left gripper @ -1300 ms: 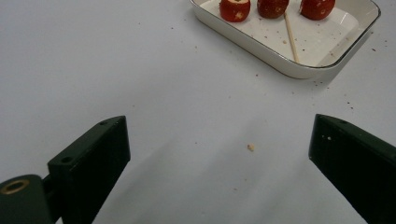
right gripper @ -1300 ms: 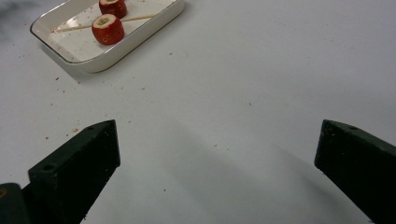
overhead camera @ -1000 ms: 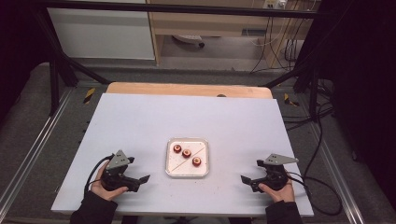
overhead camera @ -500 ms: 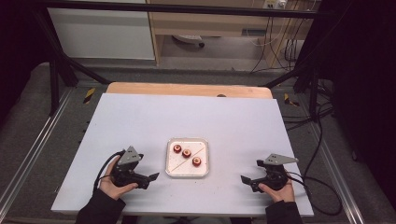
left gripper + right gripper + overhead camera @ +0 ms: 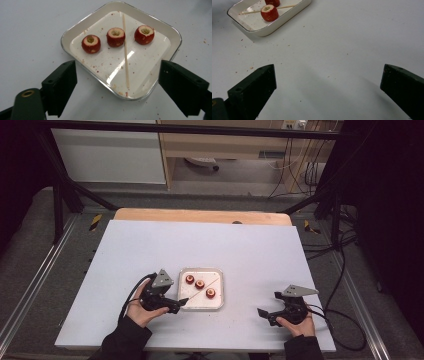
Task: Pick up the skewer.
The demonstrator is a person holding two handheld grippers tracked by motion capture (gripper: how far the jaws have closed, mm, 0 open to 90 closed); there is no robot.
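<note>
A white tray (image 5: 218, 303) is seen near the middle of the bench's (image 5: 250, 250) near edge; three cored red fruits (image 5: 115, 37) and a wooden skewer (image 5: 125, 55) lie in it. The left gripper (image 5: 181, 303) is held at the tray's near-left corner, jaws wide, just closing slightly, nothing between them. The right gripper (image 5: 261, 312) is held toward the near-right corner, jaws wide.

Three hollowed red fruits (image 5: 91, 43), perhaps hawthorns, though the kind is hard to tell; one thin wooden skewer (image 5: 125, 52); one white square dish (image 5: 165, 26); one white bench (image 5: 260, 250); two grippers, left gripper (image 5: 176, 304) and right gripper (image 5: 264, 314)
</note>
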